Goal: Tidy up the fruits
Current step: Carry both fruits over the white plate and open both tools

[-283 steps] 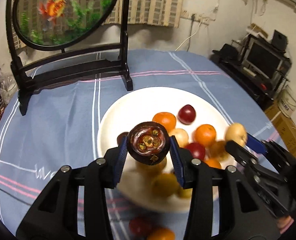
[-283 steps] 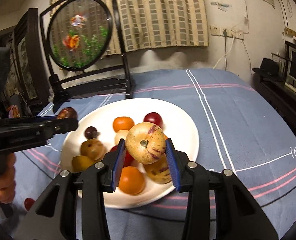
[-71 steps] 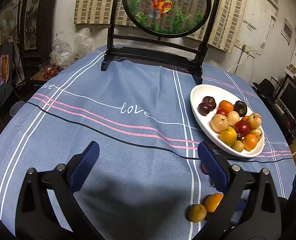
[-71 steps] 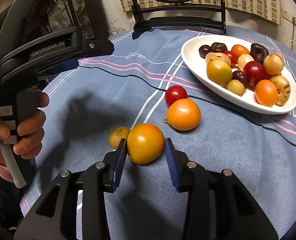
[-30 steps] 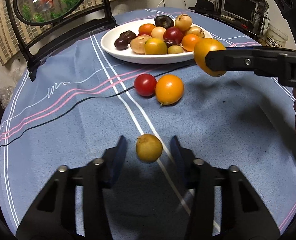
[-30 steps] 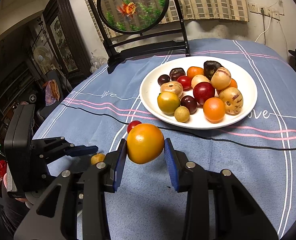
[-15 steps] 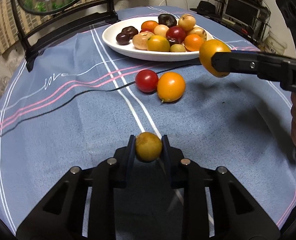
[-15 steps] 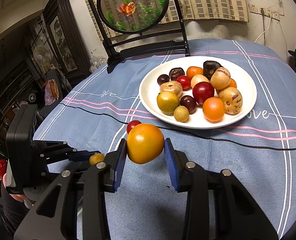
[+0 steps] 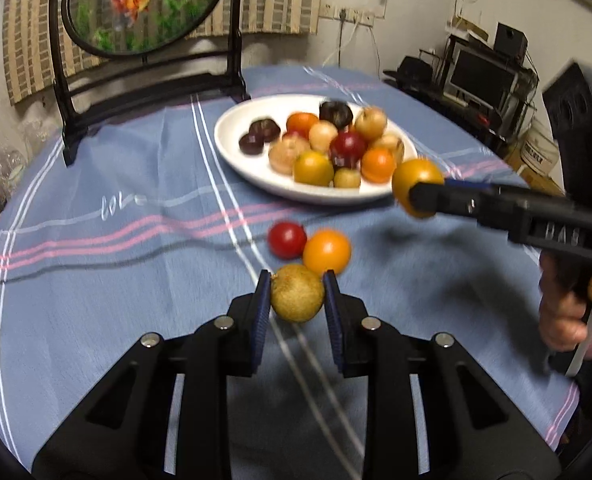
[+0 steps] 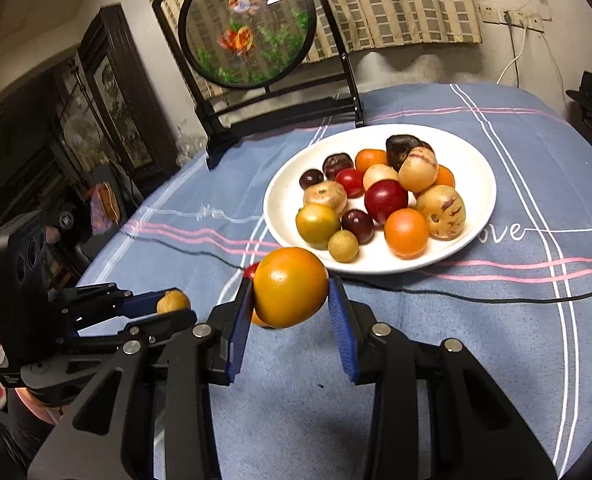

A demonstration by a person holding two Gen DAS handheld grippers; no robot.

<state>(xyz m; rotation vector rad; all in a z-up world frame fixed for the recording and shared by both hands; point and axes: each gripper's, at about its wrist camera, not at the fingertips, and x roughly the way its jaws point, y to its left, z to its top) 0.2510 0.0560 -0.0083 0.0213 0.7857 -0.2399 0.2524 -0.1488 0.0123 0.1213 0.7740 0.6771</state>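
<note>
— Left side status?
— My left gripper point(image 9: 297, 298) pinched the small tan fruit point(image 9: 296, 298), raised above the tablecloth point(image 9: 96, 264).
— Right side?
— My right gripper point(image 10: 290, 300) clamped the orange fruit point(image 10: 290, 286) just short of the white plate point(image 10: 483, 184) — red fruit point(image 9: 287, 239) and another orange one point(image 9: 327, 251) lay on the cloth.

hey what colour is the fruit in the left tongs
Dull brownish-yellow, speckled fruit; clearest in the left wrist view.
</note>
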